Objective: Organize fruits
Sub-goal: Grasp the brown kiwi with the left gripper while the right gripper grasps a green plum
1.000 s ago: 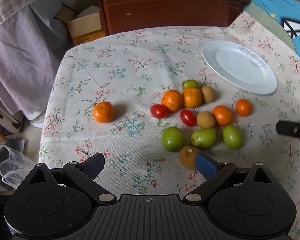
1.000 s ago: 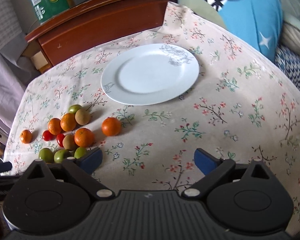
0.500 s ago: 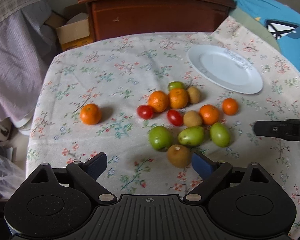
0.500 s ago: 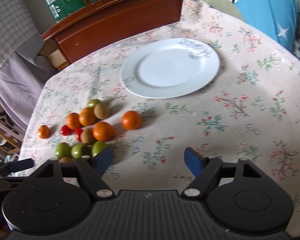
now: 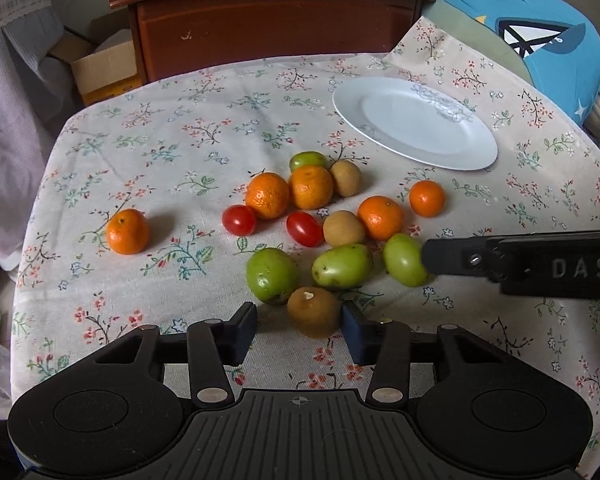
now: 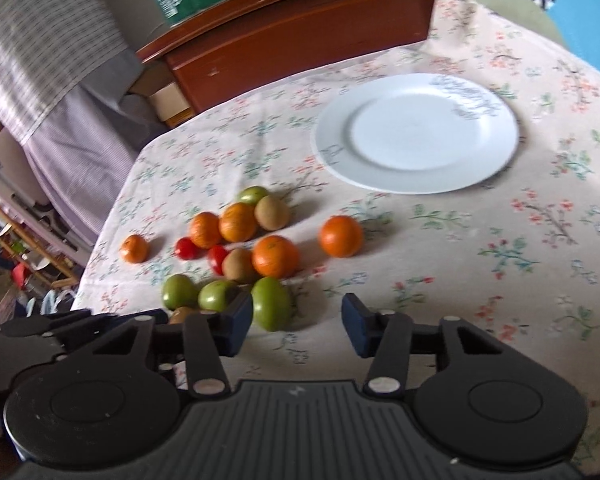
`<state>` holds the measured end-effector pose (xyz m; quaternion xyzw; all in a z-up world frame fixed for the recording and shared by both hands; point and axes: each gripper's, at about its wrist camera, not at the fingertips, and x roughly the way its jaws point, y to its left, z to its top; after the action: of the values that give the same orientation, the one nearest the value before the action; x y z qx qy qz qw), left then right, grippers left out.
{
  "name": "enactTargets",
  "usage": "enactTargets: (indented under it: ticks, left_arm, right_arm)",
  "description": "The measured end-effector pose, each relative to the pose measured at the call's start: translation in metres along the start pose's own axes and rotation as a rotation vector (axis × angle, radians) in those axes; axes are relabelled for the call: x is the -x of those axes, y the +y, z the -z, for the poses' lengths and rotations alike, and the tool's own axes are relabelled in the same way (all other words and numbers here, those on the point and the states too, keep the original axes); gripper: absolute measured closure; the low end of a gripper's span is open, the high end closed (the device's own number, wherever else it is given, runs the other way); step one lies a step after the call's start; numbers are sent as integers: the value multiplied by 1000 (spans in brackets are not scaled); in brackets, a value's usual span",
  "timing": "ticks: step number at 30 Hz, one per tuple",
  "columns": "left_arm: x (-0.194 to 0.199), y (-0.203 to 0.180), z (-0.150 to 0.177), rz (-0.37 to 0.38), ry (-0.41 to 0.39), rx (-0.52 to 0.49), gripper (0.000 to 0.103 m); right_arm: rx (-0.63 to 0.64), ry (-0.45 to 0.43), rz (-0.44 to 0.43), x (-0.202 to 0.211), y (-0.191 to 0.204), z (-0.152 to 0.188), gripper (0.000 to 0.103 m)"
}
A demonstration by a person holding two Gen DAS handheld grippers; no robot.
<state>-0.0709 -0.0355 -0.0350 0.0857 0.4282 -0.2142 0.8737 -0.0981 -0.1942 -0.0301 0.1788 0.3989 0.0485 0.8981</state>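
Observation:
Mixed fruit lies on a floral tablecloth (image 5: 172,128): several oranges, green fruits, brown kiwis and two cherry tomatoes (image 5: 239,220). One orange (image 5: 127,231) sits apart at the left. My left gripper (image 5: 300,330) is closing around the nearest brown kiwi (image 5: 314,312); the right pad is at its side and a gap remains at the left pad. My right gripper (image 6: 298,324) is closing around a green fruit (image 6: 271,304), which sits against the left pad with a gap at the right pad. A white plate (image 5: 414,124) (image 6: 416,132) lies bare at the far right.
A dark wooden cabinet (image 5: 276,16) stands behind the table, with a cardboard box (image 5: 100,68) to its left. Checked cloth (image 6: 48,52) hangs at the left, and a blue cushion (image 5: 540,40) lies at the right. The right gripper's black finger (image 5: 520,264) reaches in beside the green fruits.
Both grippers' jaws have narrowed. The left gripper came forward onto the brown kiwi. The right gripper swung left and lower, from the bare cloth to the green fruit.

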Motion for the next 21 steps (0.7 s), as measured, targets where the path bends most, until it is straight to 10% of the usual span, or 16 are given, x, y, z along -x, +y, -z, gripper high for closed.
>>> enactTargets:
  ticks: [21]
  left_arm:
    - [0, -3, 0, 33, -32, -19, 77]
  right_arm:
    - [66, 22, -8, -21, 18, 7, 78]
